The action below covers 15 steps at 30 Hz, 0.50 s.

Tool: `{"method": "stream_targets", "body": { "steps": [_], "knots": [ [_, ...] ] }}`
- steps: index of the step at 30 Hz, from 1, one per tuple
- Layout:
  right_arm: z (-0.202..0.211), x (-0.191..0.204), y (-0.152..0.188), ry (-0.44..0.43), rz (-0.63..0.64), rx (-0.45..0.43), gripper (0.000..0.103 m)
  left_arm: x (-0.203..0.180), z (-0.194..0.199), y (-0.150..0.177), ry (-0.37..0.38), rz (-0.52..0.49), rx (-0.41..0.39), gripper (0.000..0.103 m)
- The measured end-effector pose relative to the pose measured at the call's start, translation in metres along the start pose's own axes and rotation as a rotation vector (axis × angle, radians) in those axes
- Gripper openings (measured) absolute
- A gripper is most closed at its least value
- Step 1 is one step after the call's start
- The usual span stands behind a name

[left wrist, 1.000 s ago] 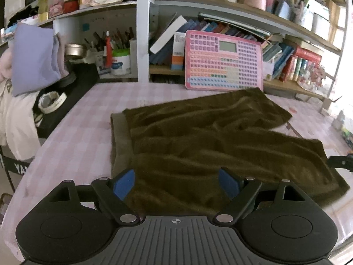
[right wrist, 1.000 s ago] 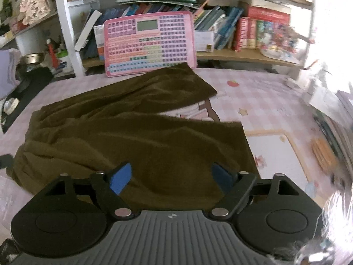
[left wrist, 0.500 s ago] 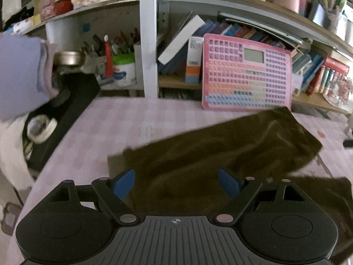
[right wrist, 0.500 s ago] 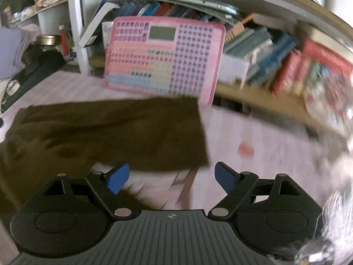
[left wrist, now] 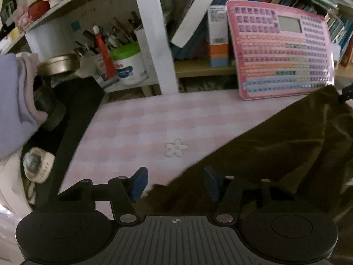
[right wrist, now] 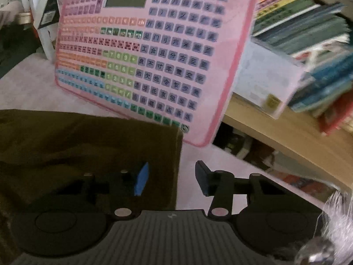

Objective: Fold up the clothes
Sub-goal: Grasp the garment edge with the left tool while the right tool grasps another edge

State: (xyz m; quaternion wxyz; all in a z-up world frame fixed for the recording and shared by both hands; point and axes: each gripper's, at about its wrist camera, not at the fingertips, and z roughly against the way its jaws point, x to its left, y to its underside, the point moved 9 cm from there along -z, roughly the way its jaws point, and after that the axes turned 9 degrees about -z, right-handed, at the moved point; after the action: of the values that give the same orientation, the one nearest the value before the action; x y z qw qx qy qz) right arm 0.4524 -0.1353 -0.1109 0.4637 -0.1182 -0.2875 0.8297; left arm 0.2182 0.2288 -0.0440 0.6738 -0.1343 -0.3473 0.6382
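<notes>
A dark olive-brown garment [left wrist: 275, 145] lies flat on the pink checked tablecloth [left wrist: 154, 123]. My left gripper [left wrist: 174, 182] is open and low over the garment's far left corner, whose edge lies between the jaws. My right gripper [right wrist: 171, 176] is open over the garment's far right corner [right wrist: 110, 145], with the cloth's right edge running between the jaws. Neither gripper holds anything.
A pink keyboard toy [right wrist: 154, 50] leans on the shelf just behind the garment; it also shows in the left wrist view [left wrist: 284, 50]. Books [right wrist: 308, 44] fill the shelf. A black board [left wrist: 72, 119], a white tub [left wrist: 130, 66] and lilac cloth [left wrist: 11, 101] stand at left.
Both grippers have moved forward to the garment's far edge, the left to its left corner and the right to its right corner. The jaws have narrowed somewhat but remain open.
</notes>
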Motion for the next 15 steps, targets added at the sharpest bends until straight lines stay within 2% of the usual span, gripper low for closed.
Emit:
{"method": "stream_targets", "body": {
  "steps": [5, 14, 15],
  "knots": [
    [-0.022, 0.003, -0.006, -0.016, -0.012, 0.011, 0.043, 0.006, -0.016, 0.004, 0.029, -0.084, 0.044, 0.055],
    [-0.029, 0.003, -0.009, -0.032, -0.066, -0.008, 0.042, -0.009, -0.051, 0.013, 0.174, -0.179, 0.094, 0.056],
    [-0.029, 0.003, -0.009, -0.031, -0.073, -0.009, 0.040, -0.009, -0.051, 0.012, 0.201, -0.167, 0.097, 0.051]
  ]
}}
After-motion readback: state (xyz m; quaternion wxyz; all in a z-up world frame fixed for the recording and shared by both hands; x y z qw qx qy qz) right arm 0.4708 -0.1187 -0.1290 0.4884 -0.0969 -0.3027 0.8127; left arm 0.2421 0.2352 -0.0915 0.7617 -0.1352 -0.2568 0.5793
